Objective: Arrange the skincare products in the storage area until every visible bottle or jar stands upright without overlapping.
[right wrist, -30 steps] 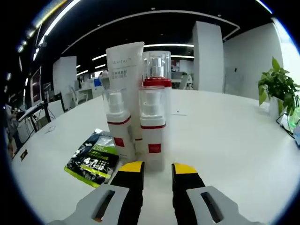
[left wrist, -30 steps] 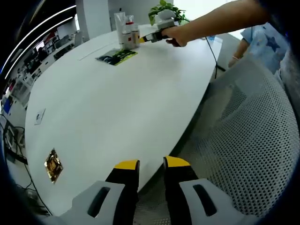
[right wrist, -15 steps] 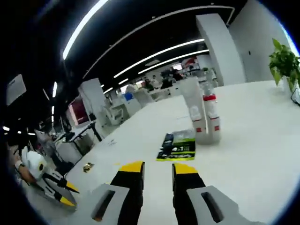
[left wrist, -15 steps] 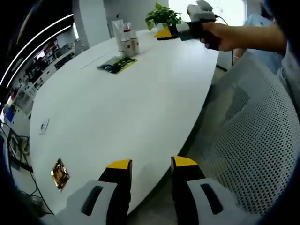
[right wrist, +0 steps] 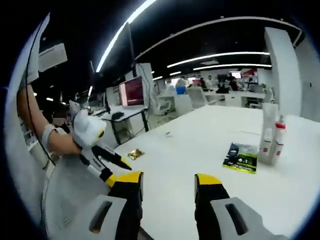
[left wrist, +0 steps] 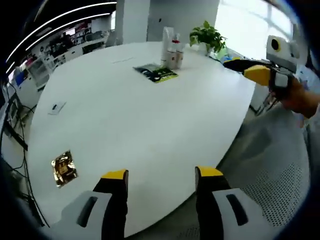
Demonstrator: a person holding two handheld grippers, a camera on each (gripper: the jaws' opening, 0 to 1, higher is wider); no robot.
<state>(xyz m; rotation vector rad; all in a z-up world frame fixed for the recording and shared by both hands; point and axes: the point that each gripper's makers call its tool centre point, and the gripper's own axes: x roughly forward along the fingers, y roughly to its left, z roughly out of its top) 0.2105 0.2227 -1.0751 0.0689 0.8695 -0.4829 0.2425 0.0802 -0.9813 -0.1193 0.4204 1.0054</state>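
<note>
A tight cluster of white skincare bottles with red bands (left wrist: 171,46) stands upright at the far end of the white oval table (left wrist: 125,115); it also stands far right in the right gripper view as bottles (right wrist: 271,140). My left gripper (left wrist: 160,175) is open over the table's near edge, holding nothing. My right gripper (right wrist: 167,179) is open and empty, far from the bottles. It shows at the right of the left gripper view as the right gripper (left wrist: 248,69), held in a hand. The left gripper (right wrist: 107,161) appears in the right gripper view.
A dark green sachet (left wrist: 156,72) lies flat beside the bottles, sachet (right wrist: 242,157). A small gold packet (left wrist: 63,167) lies near the table's near edge. A potted plant (left wrist: 208,37) stands behind the bottles. A mesh chair (left wrist: 270,165) is close at the right.
The right gripper has pulled far back from the bottles and swung toward the table's near side. Both grippers' jaws have spread wider. The bottles and sachet stay put.
</note>
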